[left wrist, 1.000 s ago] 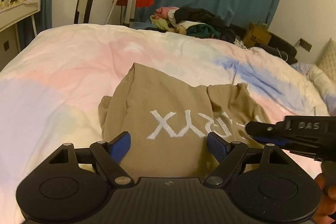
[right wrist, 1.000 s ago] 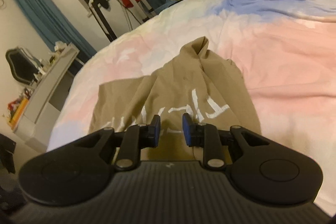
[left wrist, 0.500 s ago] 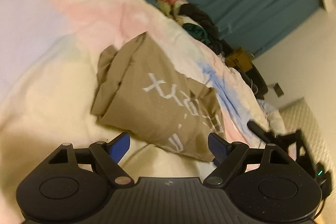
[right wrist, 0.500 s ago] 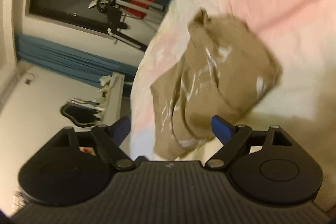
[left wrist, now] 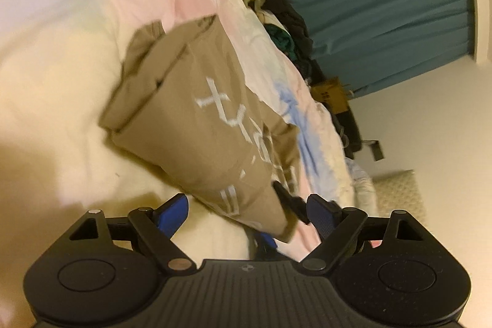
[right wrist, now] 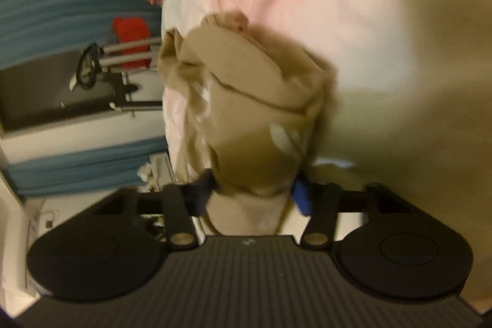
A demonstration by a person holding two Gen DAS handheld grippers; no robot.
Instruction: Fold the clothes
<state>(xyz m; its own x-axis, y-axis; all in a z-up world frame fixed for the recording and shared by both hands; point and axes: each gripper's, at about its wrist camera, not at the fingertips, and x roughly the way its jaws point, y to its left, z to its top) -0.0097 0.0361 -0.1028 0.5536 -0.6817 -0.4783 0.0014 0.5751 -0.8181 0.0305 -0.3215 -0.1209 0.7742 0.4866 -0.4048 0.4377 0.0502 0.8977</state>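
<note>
Pastel tie-dye quilted duvet (left wrist: 61, 100) spread wide as landmark. Tan cotton garment with white lettering (left wrist: 196, 125), folded into a thick bundle, mid-duvet. Left gripper (left wrist: 247, 211) fingers spread apart, empty, at bundle's near edge. Right gripper (right wrist: 253, 194) fingers straddling bundle's near end; clamped or not, cannot tell through blur. Risk: partial bite on top layers only, folds slipping apart on lift.
</note>
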